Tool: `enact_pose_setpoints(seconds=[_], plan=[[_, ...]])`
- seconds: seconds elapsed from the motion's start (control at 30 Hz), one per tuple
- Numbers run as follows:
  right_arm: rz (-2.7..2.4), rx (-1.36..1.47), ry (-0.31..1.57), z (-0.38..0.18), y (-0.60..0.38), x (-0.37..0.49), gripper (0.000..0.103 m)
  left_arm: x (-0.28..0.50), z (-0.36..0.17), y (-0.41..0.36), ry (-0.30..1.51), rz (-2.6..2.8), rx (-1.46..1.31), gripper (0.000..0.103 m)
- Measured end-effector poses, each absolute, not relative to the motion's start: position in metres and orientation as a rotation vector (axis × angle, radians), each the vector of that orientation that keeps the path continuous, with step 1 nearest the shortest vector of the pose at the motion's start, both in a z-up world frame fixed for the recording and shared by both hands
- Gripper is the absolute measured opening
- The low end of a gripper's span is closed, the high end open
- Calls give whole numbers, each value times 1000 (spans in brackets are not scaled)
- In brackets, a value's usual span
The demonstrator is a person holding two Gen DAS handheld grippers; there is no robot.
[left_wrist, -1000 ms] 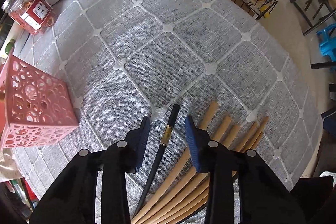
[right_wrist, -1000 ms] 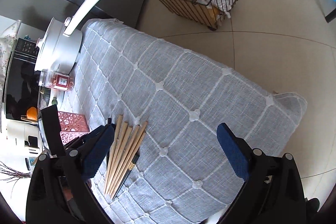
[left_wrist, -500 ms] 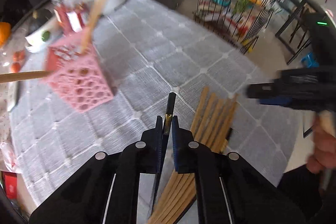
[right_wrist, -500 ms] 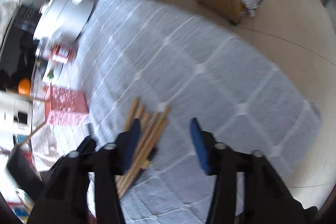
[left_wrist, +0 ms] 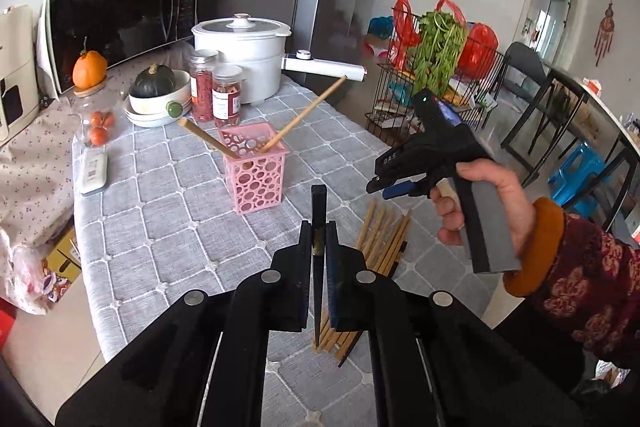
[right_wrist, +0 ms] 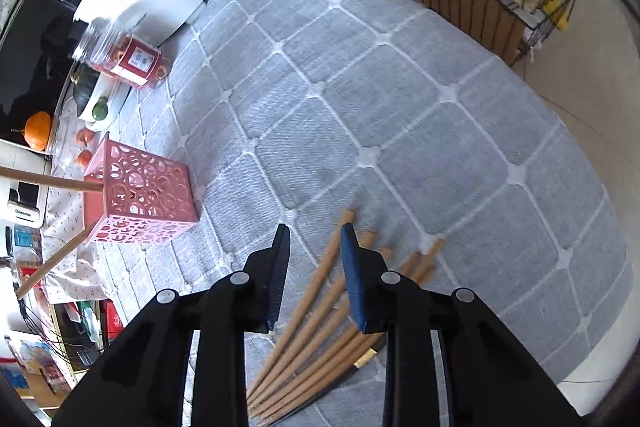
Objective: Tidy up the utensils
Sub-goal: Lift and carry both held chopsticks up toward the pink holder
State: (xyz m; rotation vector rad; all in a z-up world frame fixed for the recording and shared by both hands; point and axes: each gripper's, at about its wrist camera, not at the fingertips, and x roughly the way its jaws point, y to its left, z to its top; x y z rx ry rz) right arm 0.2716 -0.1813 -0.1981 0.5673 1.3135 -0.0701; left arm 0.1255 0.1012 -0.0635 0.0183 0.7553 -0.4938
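Left gripper [left_wrist: 319,236]: jaws clamped on a black chopstick [left_wrist: 319,205], which is lifted clear of the grey quilted tablecloth [left_wrist: 168,227]; a second ago it lay on the cloth between wide jaws.

Right gripper [right_wrist: 314,241]: jaws partly closed, having just been narrowing from wide open. They hover above the pile of wooden chopsticks [right_wrist: 320,311]; one stick lies in line with the gap, but contact cannot be confirmed. The person's hand [left_wrist: 486,203] holds this gripper.

The pink perforated basket [left_wrist: 255,169] stands upright on the cloth beyond the pile, two wooden chopsticks [left_wrist: 304,119] leaning inside. White pot [left_wrist: 246,57] and jars [left_wrist: 216,89] stand behind.
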Motion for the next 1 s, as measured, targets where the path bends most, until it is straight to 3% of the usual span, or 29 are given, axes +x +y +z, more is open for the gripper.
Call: enact_pose_setpoints(seconds=[0.3, 0.37, 0.43, 0.6, 0.73, 1.0], plan=[[-161, 504, 1432, -233, -160, 283, 23, 112, -47, 128, 709, -483, -30, 6], [-194, 461, 1408, -228, -154, 282, 22, 112, -45, 133, 700, -473, -41, 6], [-234, 442, 1394, -226, -152, 281, 14, 112, -42, 136, 692, -466, -48, 6], [-226, 561, 1306, -216, -163, 265, 11, 109, -36, 143, 664, -444, -65, 6], [-174, 590, 1207, -182, -167, 237, 11, 105, -28, 149, 638, -422, -73, 6], [23, 445, 940, -63, -160, 149, 10, 99, -8, 157, 585, -374, -121, 6]])
